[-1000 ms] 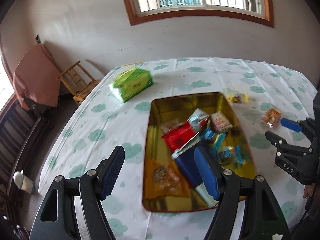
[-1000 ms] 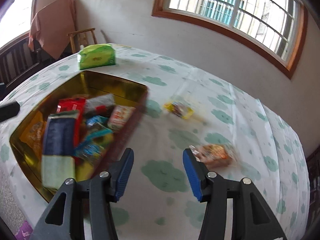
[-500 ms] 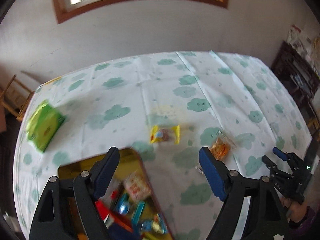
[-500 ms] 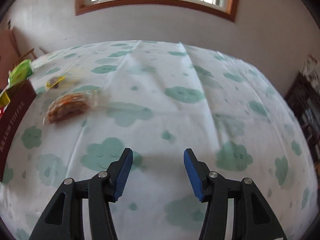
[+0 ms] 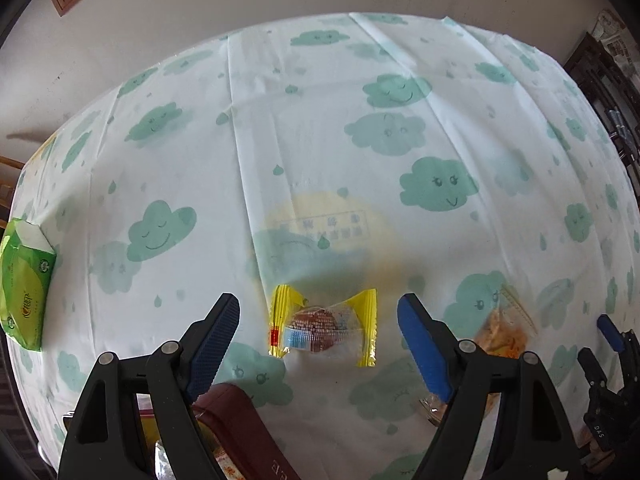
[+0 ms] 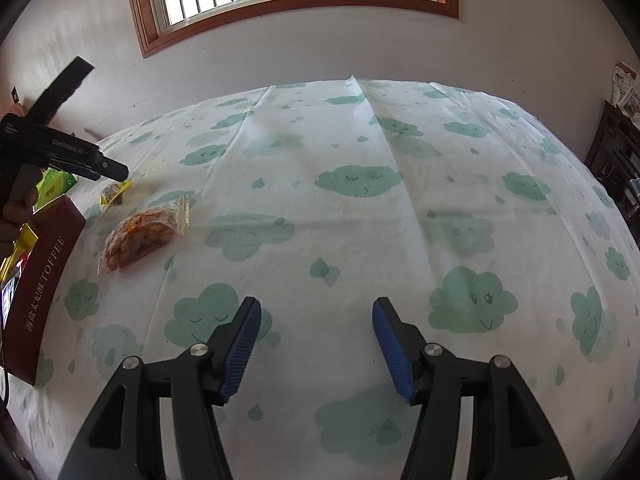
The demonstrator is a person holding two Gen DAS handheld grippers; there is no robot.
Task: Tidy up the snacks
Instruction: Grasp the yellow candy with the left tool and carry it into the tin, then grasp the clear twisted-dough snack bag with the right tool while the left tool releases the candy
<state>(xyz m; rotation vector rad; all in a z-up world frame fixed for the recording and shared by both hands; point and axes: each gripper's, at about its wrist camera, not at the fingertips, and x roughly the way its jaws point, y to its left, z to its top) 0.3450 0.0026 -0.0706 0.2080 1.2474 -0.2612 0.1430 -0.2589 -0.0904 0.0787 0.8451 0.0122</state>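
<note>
A snack packet with yellow ends point(image 5: 320, 326) lies on the cloud-print tablecloth. My left gripper point(image 5: 319, 309) points down over it, open, one finger on each side and neither pad touching it. A clear bag of orange snacks point(image 5: 505, 330) lies just right of it. My right gripper point(image 6: 316, 312) hovers over bare cloth, its jaws opening with nothing between them. In the right wrist view the orange bag point(image 6: 140, 236) and the yellow packet point(image 6: 114, 194) lie far left, under the left gripper point(image 6: 102, 168). The dark red tin point(image 6: 40, 280) holds several snacks.
A green tissue pack point(image 5: 24, 280) lies at the left end of the table. The tin's rim point(image 5: 240, 408) shows under my left fingers. The tablecloth point(image 6: 400, 220) stretches right toward a dark cabinet point(image 6: 616, 152). A wall with a window stands behind.
My left gripper swung from above the tin to over the yellow packet and opened wider. My right gripper turned away from the tin to bare cloth, and its jaws spread.
</note>
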